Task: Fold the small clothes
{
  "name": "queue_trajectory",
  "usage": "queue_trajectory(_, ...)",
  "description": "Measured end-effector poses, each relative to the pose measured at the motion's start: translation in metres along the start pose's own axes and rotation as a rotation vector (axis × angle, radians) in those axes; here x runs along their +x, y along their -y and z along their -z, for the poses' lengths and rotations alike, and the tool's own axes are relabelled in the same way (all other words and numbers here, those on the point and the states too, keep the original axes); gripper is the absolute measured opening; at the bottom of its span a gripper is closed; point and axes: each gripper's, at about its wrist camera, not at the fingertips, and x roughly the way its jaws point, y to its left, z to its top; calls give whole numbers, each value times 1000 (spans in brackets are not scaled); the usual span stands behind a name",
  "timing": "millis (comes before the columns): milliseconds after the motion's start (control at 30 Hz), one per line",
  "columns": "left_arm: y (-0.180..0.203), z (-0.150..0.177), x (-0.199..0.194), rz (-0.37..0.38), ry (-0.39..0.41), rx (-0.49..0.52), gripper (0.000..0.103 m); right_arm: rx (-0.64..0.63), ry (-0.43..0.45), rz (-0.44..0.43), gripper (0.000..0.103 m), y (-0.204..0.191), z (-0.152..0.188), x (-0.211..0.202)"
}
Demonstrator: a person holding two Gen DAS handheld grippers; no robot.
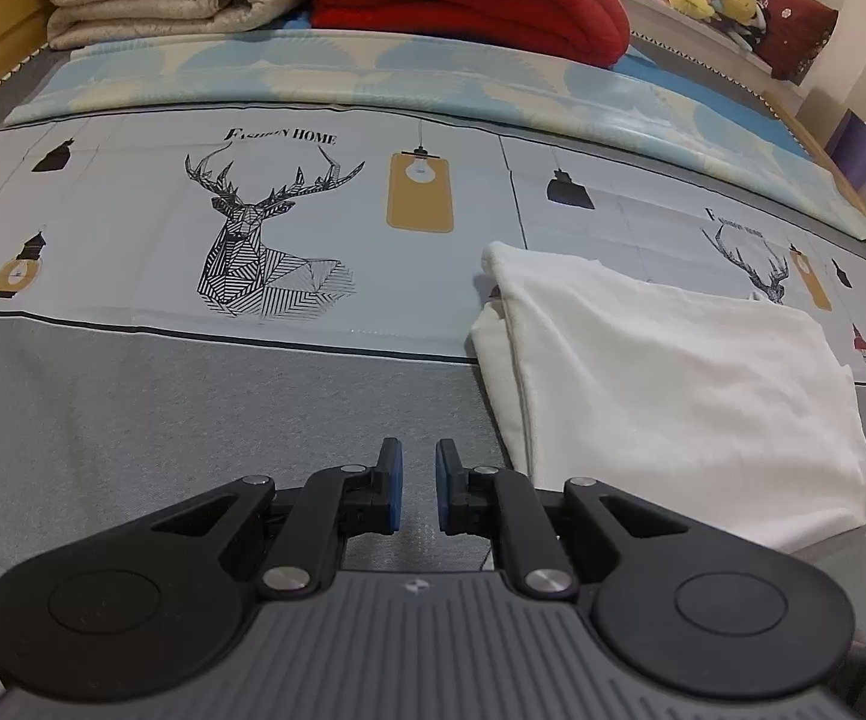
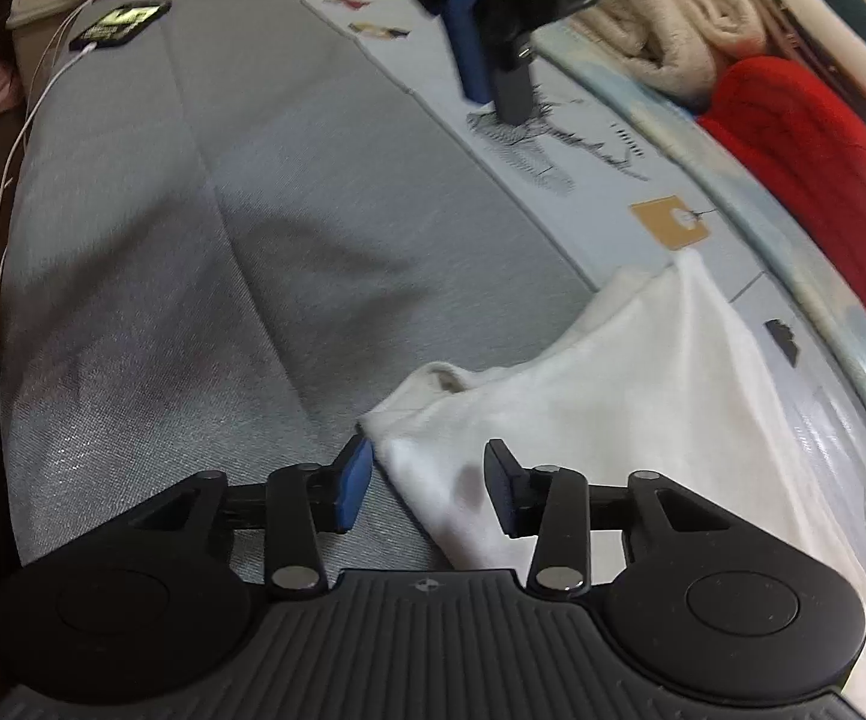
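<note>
Grey bedspread (image 1: 132,408), folded white garment (image 1: 673,372), long axis toward headboard bedding.

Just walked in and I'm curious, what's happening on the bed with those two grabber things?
A person with a handheld gripper in each hand is folding a white garment on the bed's grey cover. The right gripper is open, its fingers straddling the garment's near edge without pinching it. The left gripper is beside the garment over bare grey cover, holding nothing, its fingers slightly apart. The garment already looks partly folded.
</note>
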Motion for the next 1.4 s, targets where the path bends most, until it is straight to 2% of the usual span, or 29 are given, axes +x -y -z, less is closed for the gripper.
queue_trajectory(133, -1, -2, 2, -3, -7, -7, 12, -84, -11, 6, 43, -14, -1, 5)
queue_trajectory(200, -1, -2, 3, -1, -7, -9, 12, -84, -11, -2, 41, -11, -1, 6)
queue_trajectory(400, 6, -3, 3, -1, -6, 1, 14, -20, 9, -1, 7, -1, -1, -3)
queue_trajectory(467, 9, -4, 4, 4, -10, -4, 19, -10, 42, -1, 5, 3, -2, -10)
queue_trajectory(567, 12, -7, 10, 42, -27, -46, 37, 31, 101, -2, 4, 13, 0, -29)
queue_trajectory(633, 14, -9, 15, 89, -49, -93, 58, 74, 145, -1, 4, 23, 3, -46)
queue_trajectory(733, 21, -13, 27, 155, -83, -150, 73, 129, 209, -2, 4, 37, 9, -72)
queue_trajectory(800, 24, -15, 38, 225, -106, -210, 81, 150, 250, 0, 4, 45, 15, -87)
queue_trajectory(833, 26, -15, 44, 252, -116, -239, 82, 158, 266, 2, 4, 47, 19, -95)
queue_trajectory(900, 29, -12, 63, 285, -149, -297, 82, 176, 287, 0, 4, 52, 26, -107)
queue_trajectory(1000, 35, -9, 94, 294, -256, -375, 81, 186, 314, -16, 4, 56, 37, -122)
queue_trajectory(1067, 45, -11, 103, 321, -267, -364, 79, 187, 324, -28, 4, 59, 43, -129)
queue_trajectory(1100, 49, -13, 107, 320, -268, -349, 71, 187, 328, -34, 4, 60, 46, -132)
queue_trajectory(1133, 52, -13, 111, 306, -275, -334, 52, 187, 332, -43, 4, 61, 48, -134)
queue_trajectory(1167, 55, -14, 114, 286, -283, -321, 41, 187, 335, -52, 4, 62, 50, -137)
queue_trajectory(1200, 56, -16, 114, 275, -277, -310, 22, 187, 337, -61, 4, 63, 51, -138)
queue_trajectory(1267, 56, -19, 110, 273, -245, -277, 16, 191, 334, -67, 4, 65, 50, -137)
queue_trajectory(1400, 53, -26, 89, 243, -176, -205, 15, 198, 362, -110, 4, 67, 35, -129)
